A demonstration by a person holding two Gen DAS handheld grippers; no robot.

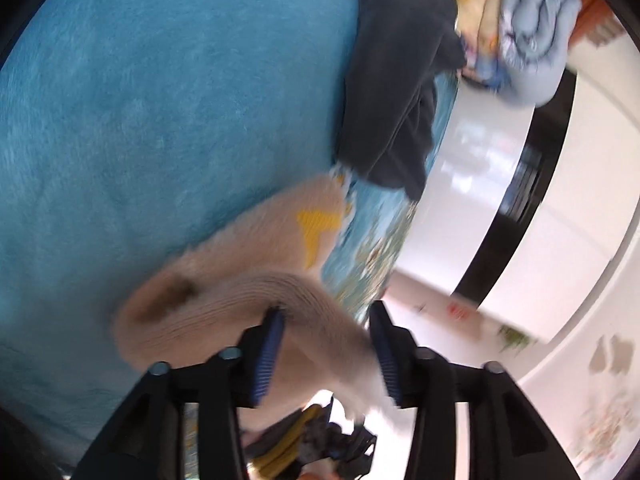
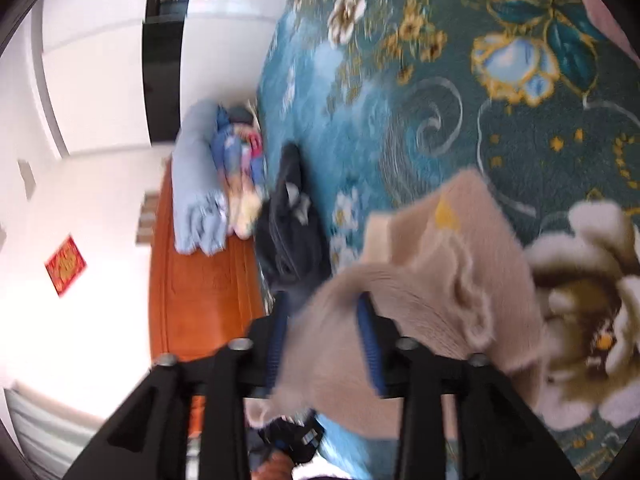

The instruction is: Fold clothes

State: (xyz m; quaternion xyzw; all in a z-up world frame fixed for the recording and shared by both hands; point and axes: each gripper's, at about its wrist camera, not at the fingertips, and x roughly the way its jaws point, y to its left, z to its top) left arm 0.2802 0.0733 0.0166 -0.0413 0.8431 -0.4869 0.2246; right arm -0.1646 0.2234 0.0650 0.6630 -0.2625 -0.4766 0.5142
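A: Why is everything laid on the bed (image 1: pixel 132 120)?

B: Its blue cover gives a broad, flat place to fold on. The floral blanket (image 2: pixel 460 92) lies along one side, so the clothes stay near that edge, within reach.

A: And the dark garment (image 1: pixel 392 92)?

B: It sits flat farther along, near the bundled bedding (image 1: pixel 532 36), apart from the work. I judge it is either done or waiting.

A: Where is the sweater (image 1: pixel 256 276)?

B: The beige one lies on the bed, one end running up between both tools.

A: Held?

B: The left gripper (image 1: pixel 326 354) stands apart, cloth between the jaws but not pinched. The right gripper (image 2: pixel 324 340) is apart too, with knit draped over one finger. Probably a fold being let go.
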